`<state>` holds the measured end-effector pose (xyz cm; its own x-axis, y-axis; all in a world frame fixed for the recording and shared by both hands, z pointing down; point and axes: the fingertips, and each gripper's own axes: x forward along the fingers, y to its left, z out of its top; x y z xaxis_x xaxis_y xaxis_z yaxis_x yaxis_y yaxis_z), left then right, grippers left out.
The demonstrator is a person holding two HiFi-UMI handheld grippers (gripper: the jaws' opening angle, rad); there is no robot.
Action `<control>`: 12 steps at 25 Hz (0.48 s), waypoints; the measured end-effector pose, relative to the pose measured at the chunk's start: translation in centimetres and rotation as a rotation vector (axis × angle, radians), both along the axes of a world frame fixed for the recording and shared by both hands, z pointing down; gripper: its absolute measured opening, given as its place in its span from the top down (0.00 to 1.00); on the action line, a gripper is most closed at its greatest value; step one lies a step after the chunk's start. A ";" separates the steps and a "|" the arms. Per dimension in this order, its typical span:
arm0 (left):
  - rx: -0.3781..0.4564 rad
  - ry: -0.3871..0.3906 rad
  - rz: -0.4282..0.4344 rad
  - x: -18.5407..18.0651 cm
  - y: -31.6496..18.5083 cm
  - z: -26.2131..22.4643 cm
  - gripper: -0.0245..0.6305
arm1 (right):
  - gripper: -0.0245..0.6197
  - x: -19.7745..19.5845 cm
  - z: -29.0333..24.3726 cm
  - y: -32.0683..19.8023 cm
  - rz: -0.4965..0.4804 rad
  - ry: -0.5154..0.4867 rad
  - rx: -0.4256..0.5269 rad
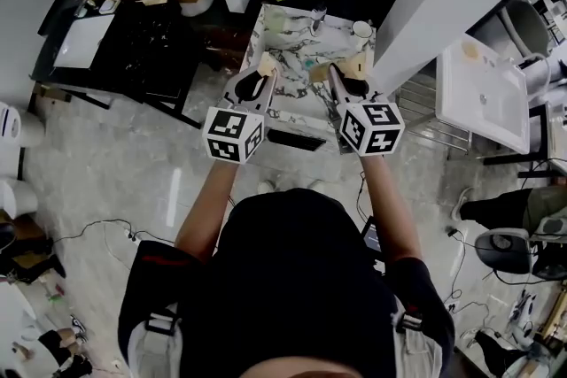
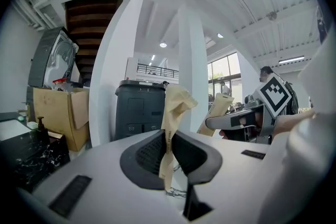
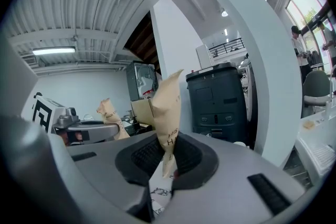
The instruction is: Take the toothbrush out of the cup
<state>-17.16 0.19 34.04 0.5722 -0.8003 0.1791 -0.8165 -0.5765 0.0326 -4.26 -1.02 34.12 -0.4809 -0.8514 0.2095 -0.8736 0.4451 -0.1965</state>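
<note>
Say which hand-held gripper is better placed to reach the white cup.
Right, likely: the white cup stands just ahead of the right hand-held gripper, which grips a brown paper scrap.

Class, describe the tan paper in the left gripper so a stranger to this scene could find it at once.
Find the marble-patterned table in front of the person, with two grippers held over its near side. The left gripper has its jaws shut on a tan paper strip; unlike the broader pointed piece in the right gripper, its top is crumpled and bent over.
</note>
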 end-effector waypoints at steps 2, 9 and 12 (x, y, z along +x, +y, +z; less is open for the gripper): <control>-0.001 0.001 0.001 -0.2 0.0 0.2 0.89 | 0.86 -0.2 0.1 0.1 -0.001 0.000 -0.001; 0.000 0.013 0.009 -0.4 0.1 0.0 0.89 | 0.86 -0.7 0.3 0.3 -0.006 0.014 -0.008; -0.001 0.014 0.008 -0.5 0.1 0.0 0.89 | 0.86 -0.7 0.5 0.5 -0.007 0.016 -0.013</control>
<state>-17.62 0.33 34.02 0.5808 -0.7957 0.1718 -0.8115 -0.5826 0.0448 -4.96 -0.54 34.61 -0.4837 -0.8450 0.2278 -0.8734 0.4492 -0.1883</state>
